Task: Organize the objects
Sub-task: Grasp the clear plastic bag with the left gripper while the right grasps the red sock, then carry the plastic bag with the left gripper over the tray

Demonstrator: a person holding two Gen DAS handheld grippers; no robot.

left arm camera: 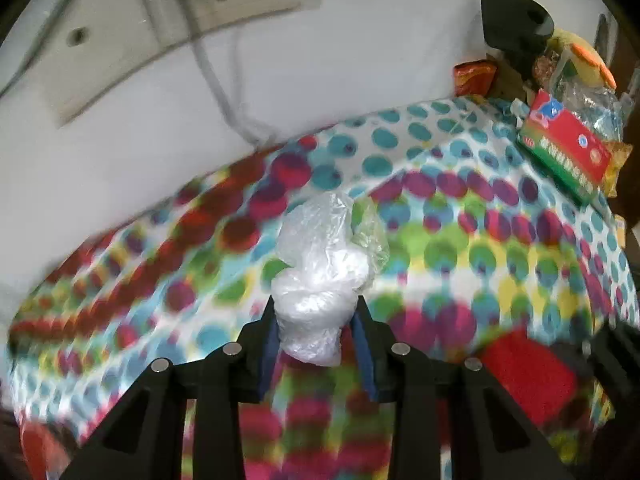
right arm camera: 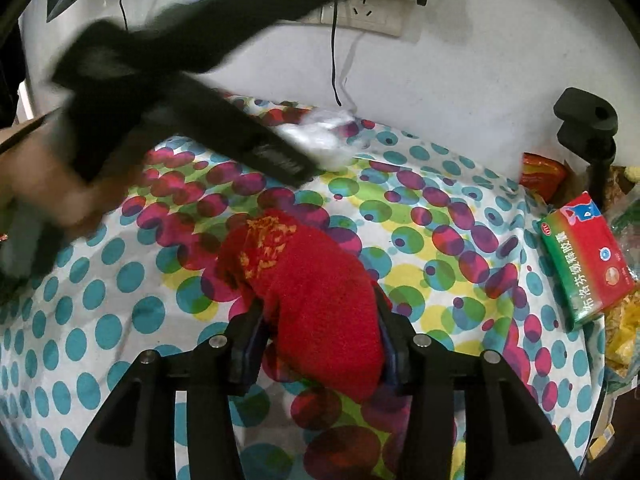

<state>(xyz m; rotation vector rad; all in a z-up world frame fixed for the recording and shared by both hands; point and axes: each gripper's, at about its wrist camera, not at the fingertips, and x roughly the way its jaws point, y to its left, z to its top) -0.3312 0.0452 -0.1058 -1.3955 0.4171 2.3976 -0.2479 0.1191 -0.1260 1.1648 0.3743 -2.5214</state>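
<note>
A crumpled clear plastic bag (left arm camera: 324, 248) sticks up between the blue pads of my left gripper (left arm camera: 316, 304), which is shut on the bag's knotted lower part above the dotted cloth. From the right wrist view that left gripper (right arm camera: 298, 164) is a blurred black shape at upper left, with the bag (right arm camera: 324, 136) at its tip. My right gripper (right arm camera: 316, 300) is shut on a red fuzzy sock (right arm camera: 312, 280) with a yellow pattern. The sock fills the gap between the fingers and lies on the cloth. The sock (left arm camera: 528, 372) shows blurred at the lower right of the left wrist view.
A colourful polka-dot cloth (right arm camera: 100, 320) covers the surface against a white wall. At the right edge lie a red-green medicine box (right arm camera: 584, 256), snack packets (right arm camera: 540, 176) and a black clamp stand (right arm camera: 586, 120). A wall socket (right arm camera: 360, 12) with cables hangs above. A hand (right arm camera: 52, 188) holds the left gripper.
</note>
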